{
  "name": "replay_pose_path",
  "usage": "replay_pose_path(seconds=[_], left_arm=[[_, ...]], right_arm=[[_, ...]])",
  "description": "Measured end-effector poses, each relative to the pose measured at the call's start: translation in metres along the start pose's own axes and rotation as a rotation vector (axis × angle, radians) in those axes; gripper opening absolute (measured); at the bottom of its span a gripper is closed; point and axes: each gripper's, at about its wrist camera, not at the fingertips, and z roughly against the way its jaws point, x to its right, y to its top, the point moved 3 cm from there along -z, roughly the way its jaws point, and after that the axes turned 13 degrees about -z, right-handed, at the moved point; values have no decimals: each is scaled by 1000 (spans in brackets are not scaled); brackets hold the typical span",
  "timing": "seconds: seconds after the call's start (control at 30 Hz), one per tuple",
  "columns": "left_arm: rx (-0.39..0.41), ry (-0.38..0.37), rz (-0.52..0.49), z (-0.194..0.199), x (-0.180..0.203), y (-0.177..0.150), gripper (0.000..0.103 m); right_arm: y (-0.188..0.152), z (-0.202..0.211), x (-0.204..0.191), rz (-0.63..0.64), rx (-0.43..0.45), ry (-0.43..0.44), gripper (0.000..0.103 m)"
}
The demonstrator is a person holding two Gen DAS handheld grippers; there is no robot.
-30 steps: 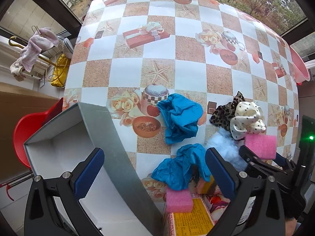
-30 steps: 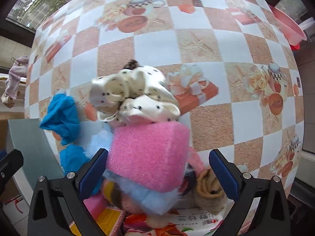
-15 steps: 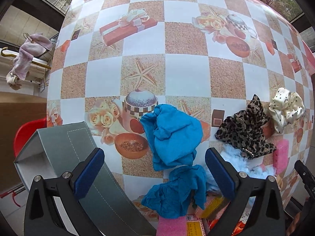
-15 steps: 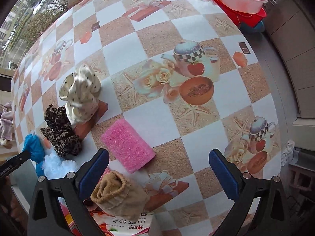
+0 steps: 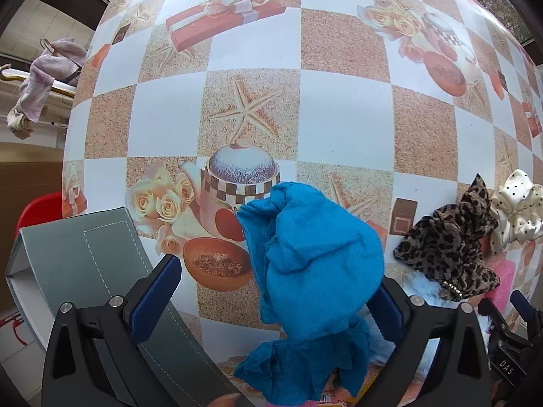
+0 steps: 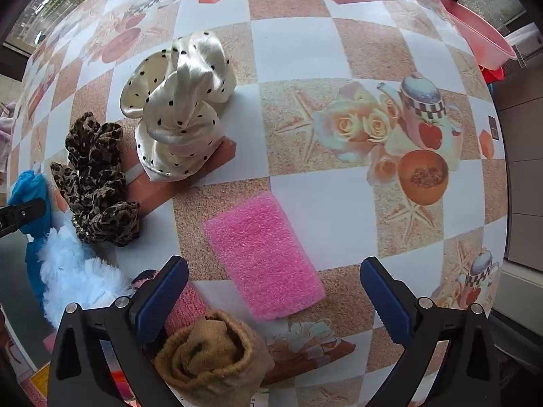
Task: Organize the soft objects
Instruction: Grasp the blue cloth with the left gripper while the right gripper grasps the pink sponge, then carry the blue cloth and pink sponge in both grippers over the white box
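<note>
With left gripper [image 5: 275,302] jaws wide, empty, around the crumpled blue cloth [image 5: 315,257] on the table [image 5: 342,115], closing may snag second blue cloth [image 5: 305,369] underneath; right gripper [image 6: 273,295] open too, w/ nothing held.

A checkered printed tablecloth covers the table [image 6: 339,203], carrying a pink sponge [image 6: 263,257], polka-dot scrunchie [image 6: 180,107], leopard scrunchie [image 6: 96,183], blue cloth [image 5: 312,257] (crumpled), and apparently a grey box [image 5: 101,271].

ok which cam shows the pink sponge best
The right wrist view: the pink sponge lies whole and flat on the table between the open right gripper fingers. The left wrist view catches only a pink sliver behind the leopard scrunchie.
</note>
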Motion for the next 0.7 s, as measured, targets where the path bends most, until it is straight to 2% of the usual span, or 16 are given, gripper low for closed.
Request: replay_pose_path(seconds=[0.13, 0.27, 0.3, 0.33, 0.37, 0.4, 0.43, 0.47, 0.7], left_arm=[[-34, -4, -4, -17, 0, 0, 95], [-33, -55, -7, -26, 9, -9, 84], [-29, -76, -6, -26, 9, -8, 77], [-24, -102, -6, -26, 11, -8, 64], [-19, -110, -8, -25, 14, -10, 58], [-9, -102, -21, -24, 18, -9, 37], [-4, -88, -42, -23, 20, -8, 29], [3, -72, -57, -23, 24, -7, 29], [130, -14, -110, 13, 27, -4, 27]], right_arm=[[-9, -18, -9, 35, -12, -29, 102], [-16, -38, -11, 12, -28, -18, 93], [-15, -34, -6, 11, -29, -19, 90], [-15, -31, -1, 6, -29, -19, 86], [-14, -29, 2, -1, -26, -19, 83], [-13, -27, 6, -7, -19, -18, 74], [-12, -25, 7, -10, -10, -16, 67], [-3, -22, 4, -10, 0, -14, 51], [-12, -14, 20, -103, -8, 53, 51]])
